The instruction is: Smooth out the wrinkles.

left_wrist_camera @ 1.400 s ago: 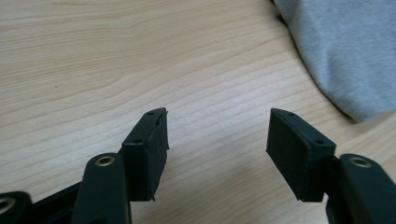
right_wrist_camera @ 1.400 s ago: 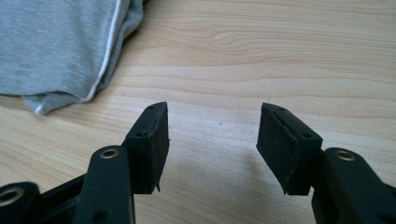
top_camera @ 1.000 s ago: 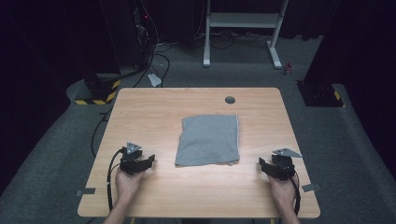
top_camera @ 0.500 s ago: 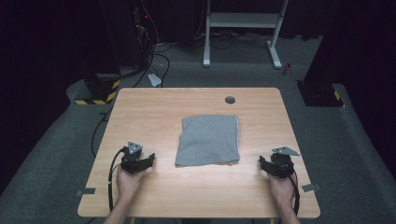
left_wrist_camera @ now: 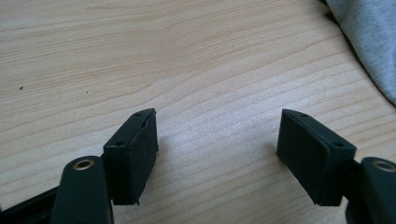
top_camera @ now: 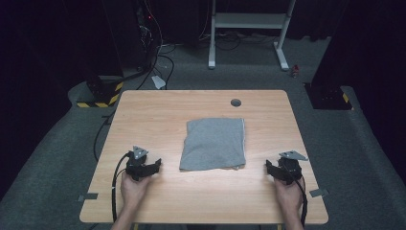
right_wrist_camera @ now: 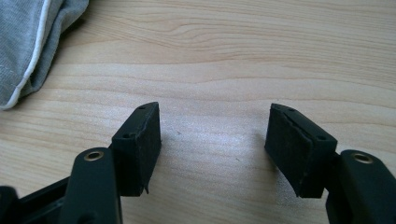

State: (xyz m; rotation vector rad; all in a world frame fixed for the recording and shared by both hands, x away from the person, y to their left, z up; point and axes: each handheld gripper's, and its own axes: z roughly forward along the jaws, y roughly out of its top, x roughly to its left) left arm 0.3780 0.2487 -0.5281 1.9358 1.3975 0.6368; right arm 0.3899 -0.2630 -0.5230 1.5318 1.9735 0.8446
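Folded grey cloth (top_camera: 213, 143) is lying flat near the middle of the wooden desk (top_camera: 158, 110), slightly toward the person's side, one edge showing a white trim. It is sitting between the two hand-held grippers, touching neither.

Left hand-held gripper (top_camera: 154, 167) is resting low over the desk, just left of the cloth's near-left corner, jaws pointing toward it. Jaws have just been opening and are standing wide apart. Nothing between the pads (left_wrist_camera: 140, 154), only bare wood grain. In the left gripper view the cloth (left_wrist_camera: 369, 42) is sitting at the upper right, clear of the jaws.

Right hand-held gripper (top_camera: 269, 168) is sitting low over the desk, right of the cloth's near-right corner, jaws facing left toward it. Jaws have also just been opening, now spread wide. Nothing gripped, just desk between the pads (right_wrist_camera: 142, 144). In the right gripper view the cloth (right_wrist_camera: 28, 42) is lying at the upper left, white-trimmed edge nearest, apart from the jaws.

Round grommet hole (top_camera: 235, 102) is sitting in the desk beyond the cloth's far edge.
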